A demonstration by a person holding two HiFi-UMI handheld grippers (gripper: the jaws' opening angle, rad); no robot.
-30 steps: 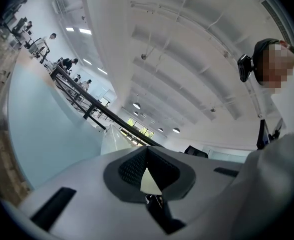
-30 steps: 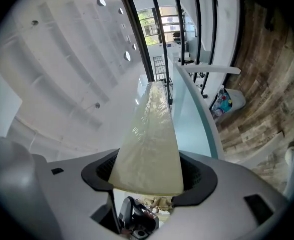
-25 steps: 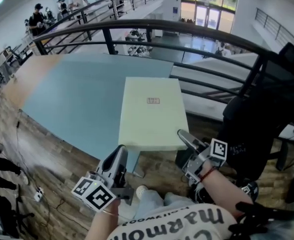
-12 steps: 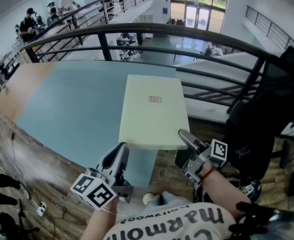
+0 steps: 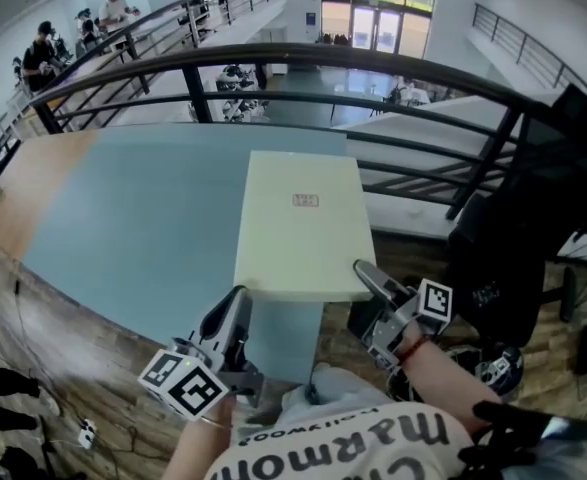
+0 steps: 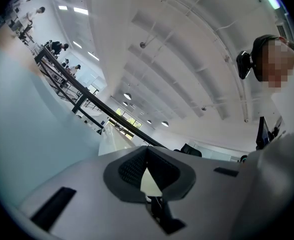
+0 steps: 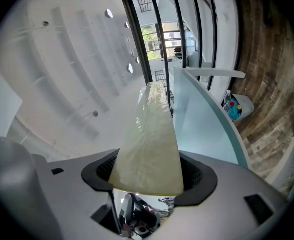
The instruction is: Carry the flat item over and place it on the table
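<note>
The flat item is a pale yellow-green board (image 5: 303, 223) with a small label near its middle, held about level over a light blue table (image 5: 143, 208). My left gripper (image 5: 237, 303) is shut on the board's near left corner. My right gripper (image 5: 366, 271) is shut on its near right corner. In the right gripper view the board (image 7: 149, 139) fills the gap between the dark pads of the right gripper (image 7: 147, 184) and runs away edge-on. In the left gripper view only a pale wedge of the board (image 6: 150, 182) shows between the pads of the left gripper (image 6: 149, 176).
A black railing (image 5: 373, 63) curves round the table's far side, with a drop to a lower floor behind it. A black chair (image 5: 533, 228) stands at the right. Wooden floor (image 5: 63, 358) lies to the near left. Several people stand far off at the upper left.
Both grippers and the board have moved forward over the blue table. More of the table now lies under the board's near edge, where floor showed before. Both grips are unchanged.
</note>
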